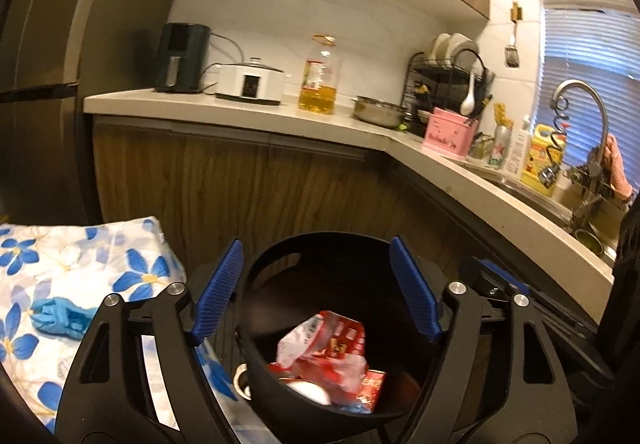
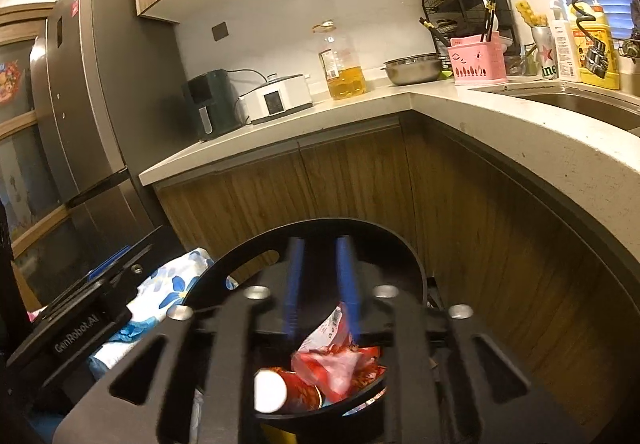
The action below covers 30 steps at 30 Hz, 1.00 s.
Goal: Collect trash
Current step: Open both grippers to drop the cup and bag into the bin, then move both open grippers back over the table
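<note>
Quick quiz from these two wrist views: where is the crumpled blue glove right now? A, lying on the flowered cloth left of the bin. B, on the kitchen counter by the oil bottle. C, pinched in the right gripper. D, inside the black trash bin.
A: the blue glove lies on the flowered cloth, left of the black trash bin, which holds red wrappers.

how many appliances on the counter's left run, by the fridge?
2. A dark air fryer stands at the counter end nearest the fridge; a white cooker sits just right of it, before the oil bottle. Nothing seems hidden behind them.
</note>
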Each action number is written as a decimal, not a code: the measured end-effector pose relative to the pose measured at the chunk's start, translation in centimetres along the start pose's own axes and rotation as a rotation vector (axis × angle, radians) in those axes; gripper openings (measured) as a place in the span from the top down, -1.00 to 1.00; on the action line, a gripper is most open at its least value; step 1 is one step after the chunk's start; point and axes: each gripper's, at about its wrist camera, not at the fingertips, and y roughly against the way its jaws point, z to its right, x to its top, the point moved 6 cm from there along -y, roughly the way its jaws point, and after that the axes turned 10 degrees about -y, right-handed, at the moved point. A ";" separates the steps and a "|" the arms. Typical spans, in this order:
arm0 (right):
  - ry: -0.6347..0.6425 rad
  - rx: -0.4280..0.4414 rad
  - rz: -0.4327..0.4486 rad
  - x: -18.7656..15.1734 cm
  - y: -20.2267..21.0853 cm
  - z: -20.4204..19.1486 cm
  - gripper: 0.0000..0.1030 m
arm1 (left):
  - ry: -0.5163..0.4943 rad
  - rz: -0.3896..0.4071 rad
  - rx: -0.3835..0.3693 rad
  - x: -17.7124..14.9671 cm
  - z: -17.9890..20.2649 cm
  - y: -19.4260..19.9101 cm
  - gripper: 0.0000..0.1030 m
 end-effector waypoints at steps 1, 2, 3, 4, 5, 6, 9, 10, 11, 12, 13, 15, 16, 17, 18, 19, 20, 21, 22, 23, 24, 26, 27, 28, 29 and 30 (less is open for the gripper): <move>0.000 -0.003 0.004 0.1 0.1 0.0 0.42 | 0.005 0.001 0.010 -0.1 -0.3 0.2 -0.51; 0.000 -0.007 0.005 0.0 0.3 0.0 0.36 | 0.011 0.000 0.022 -0.2 -0.9 0.6 -0.53; -0.003 -0.007 0.006 0.0 0.4 -0.1 0.29 | 0.017 -0.003 0.038 -0.3 -1.3 0.9 -0.56; -0.005 -0.007 0.008 0.0 0.6 -0.1 0.24 | 0.023 -0.006 0.056 -0.4 -1.7 1.4 -0.58; -0.005 -0.008 0.013 -0.1 0.9 -0.3 0.14 | 0.026 -0.006 0.066 -0.5 -2.0 1.8 -0.61; -0.002 -0.008 0.019 -0.1 1.2 -0.5 0.05 | 0.029 -0.004 0.079 -0.7 -2.4 2.3 -0.64; 0.011 -0.004 0.038 -0.3 2.1 -1.3 -0.09 | 0.030 0.001 0.130 -1.0 -3.5 4.1 -0.70; 0.014 0.000 0.041 -0.4 2.4 -1.6 -0.16 | 0.030 -0.001 0.149 -1.1 -3.9 4.7 -0.71; 0.019 0.007 0.043 -0.6 2.7 -2.0 -0.20 | 0.032 -0.003 0.163 -1.2 -4.3 5.3 -0.73; 0.025 0.011 0.045 -0.8 3.0 -2.3 -0.22 | 0.036 -0.001 0.169 -1.4 -4.6 5.8 -0.74; 0.032 0.017 0.046 -1.0 3.3 -2.8 -0.25 | 0.046 -0.001 0.181 -1.6 -5.1 6.7 -0.75; 0.039 0.029 0.044 -1.5 3.7 -3.6 -0.29 | 0.057 0.006 0.202 -2.0 -6.0 8.2 -0.78; 0.040 0.033 0.042 -1.6 3.8 -3.9 -0.30 | 0.059 0.008 0.211 -2.1 -6.3 8.6 -0.79; 0.041 0.043 0.038 -1.9 4.1 -4.3 -0.30 | 0.060 0.011 0.229 -2.3 -6.8 9.5 -0.79; 0.041 0.047 0.035 -2.2 4.2 -4.7 -0.30 | 0.061 0.015 0.244 -2.4 -7.3 10.2 -0.80; 0.043 0.053 0.033 -2.5 4.4 -5.1 -0.30 | 0.061 0.020 0.265 -2.7 -7.9 11.2 -0.80; 0.045 0.060 0.031 -2.7 4.6 -5.5 -0.30 | 0.060 0.021 0.280 -2.9 -8.4 11.7 -0.80; 0.048 0.066 0.031 -2.9 4.8 -5.9 -0.30 | 0.059 0.021 0.300 -3.0 -8.9 12.3 -0.80; 0.050 0.072 0.029 -3.1 4.9 -6.3 -0.30 | 0.060 0.022 0.327 -3.4 -9.7 13.2 -0.80; 0.054 0.082 0.025 -3.4 5.1 -6.9 -0.30 | 0.063 0.023 0.347 -3.6 -10.3 14.0 -0.80; 0.055 0.088 0.024 -3.6 5.2 -7.3 -0.30 | 0.069 0.023 0.367 -3.9 -11.0 14.8 -0.80; 0.060 0.104 0.019 -4.3 5.4 -8.3 -0.30 | 0.084 0.020 0.397 -4.3 -12.3 16.0 -0.80; 0.060 0.113 0.013 -4.7 5.4 -8.9 -0.30 | 0.092 0.015 0.412 -4.7 -13.0 16.7 -0.80; 0.061 0.120 0.009 -5.0 5.5 -9.2 -0.30 | 0.096 0.011 0.423 -4.9 -13.6 17.2 -0.80; 0.064 0.129 0.007 -5.4 5.6 -9.8 -0.30 | 0.100 0.003 0.441 -5.2 -14.3 17.7 -0.80; 0.067 0.135 0.004 -5.7 5.6 -10.3 -0.30 | 0.105 -0.003 0.459 -5.6 -15.0 18.4 -0.80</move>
